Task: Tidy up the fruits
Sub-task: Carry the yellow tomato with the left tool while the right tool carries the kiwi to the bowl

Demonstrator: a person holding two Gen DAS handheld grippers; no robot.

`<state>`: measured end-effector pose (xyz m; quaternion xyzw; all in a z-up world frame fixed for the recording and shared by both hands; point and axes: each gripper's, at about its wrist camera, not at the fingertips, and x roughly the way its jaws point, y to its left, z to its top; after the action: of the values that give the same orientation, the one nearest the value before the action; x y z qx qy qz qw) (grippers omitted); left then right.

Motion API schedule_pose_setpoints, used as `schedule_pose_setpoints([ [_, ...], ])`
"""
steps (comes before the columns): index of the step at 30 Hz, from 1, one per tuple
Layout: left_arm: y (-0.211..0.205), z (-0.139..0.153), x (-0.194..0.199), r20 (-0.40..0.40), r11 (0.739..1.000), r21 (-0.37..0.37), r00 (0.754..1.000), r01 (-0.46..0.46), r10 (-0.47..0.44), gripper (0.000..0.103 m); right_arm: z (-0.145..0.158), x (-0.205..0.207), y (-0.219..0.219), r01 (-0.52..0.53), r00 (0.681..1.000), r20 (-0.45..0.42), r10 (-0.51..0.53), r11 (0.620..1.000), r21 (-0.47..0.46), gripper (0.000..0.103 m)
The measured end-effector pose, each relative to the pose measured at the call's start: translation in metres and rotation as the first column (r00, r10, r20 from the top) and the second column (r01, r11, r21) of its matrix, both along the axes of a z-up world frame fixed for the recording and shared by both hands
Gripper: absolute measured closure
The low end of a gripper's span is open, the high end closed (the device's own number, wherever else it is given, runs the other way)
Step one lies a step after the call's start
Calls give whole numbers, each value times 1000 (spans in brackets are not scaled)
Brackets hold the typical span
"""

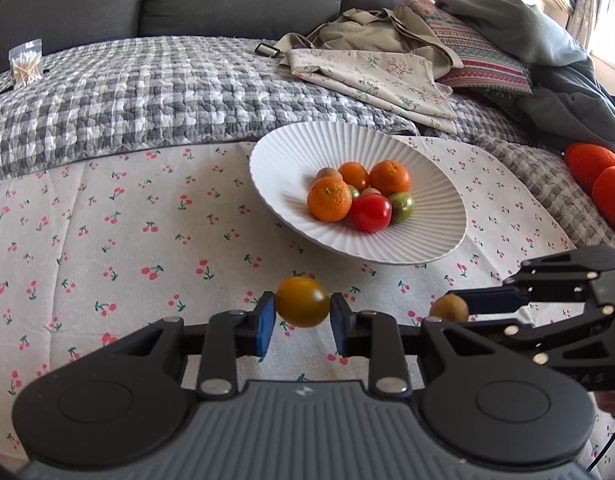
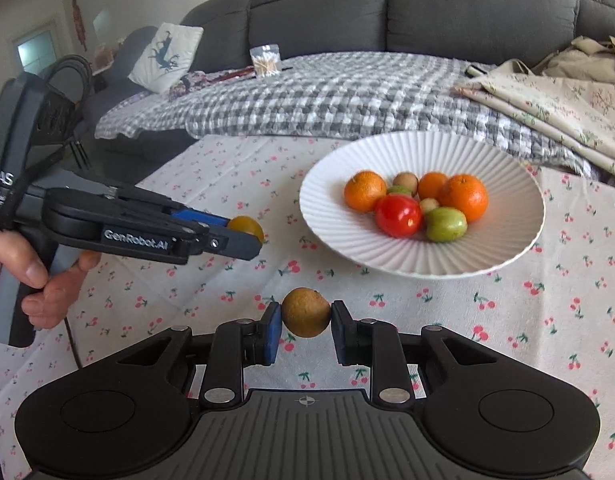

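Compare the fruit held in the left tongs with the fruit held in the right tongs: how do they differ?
The yellow-orange tomato in the left tongs is smooth and glossy; the brown fruit in the right tongs is matte and rough-skinned. The tomato looks slightly larger. Both are round, clamped between blue pads, held above the cherry-print cloth.

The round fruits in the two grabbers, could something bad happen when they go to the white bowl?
Maybe. The left gripper pinches the yellow-orange tomato and the right gripper pinches the small brown fruit only at their sides, so either could slip and roll across the cherry tablecloth. The white bowl already holds a heap of fruit; a dropped piece might knock others about. The grippers are close together and could bump.
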<state>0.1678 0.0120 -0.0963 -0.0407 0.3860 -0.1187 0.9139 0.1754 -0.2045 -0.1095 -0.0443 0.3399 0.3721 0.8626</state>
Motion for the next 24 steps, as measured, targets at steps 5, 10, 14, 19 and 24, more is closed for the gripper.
schedule_pose_setpoints([
  [5, 3, 11, 0, 22, 1000, -14, 1000, -6, 6, 76, 13, -2, -8, -11, 1000, 28, 10, 1000, 25, 78],
  [10, 1, 23, 0, 57, 1000, -16, 998, 4, -3, 76, 31, 0, -19, -5, 997, 71, 2, 999, 52, 78],
  [14, -2, 29, 1, 77, 1000, -19, 997, 18, -17, 76, 40, 10, -36, 51, 995, 84, -57, 996, 79, 78],
  [19, -10, 33, 8, 92, 999, -9, 995, 44, -43, 76, 42, 29, -57, 154, 984, 75, -162, 983, 100, 78],
  [24, -17, 38, 29, 102, 999, -12, 994, 44, -42, 76, 39, 43, -65, 203, 975, 68, -210, 974, 100, 78],
])
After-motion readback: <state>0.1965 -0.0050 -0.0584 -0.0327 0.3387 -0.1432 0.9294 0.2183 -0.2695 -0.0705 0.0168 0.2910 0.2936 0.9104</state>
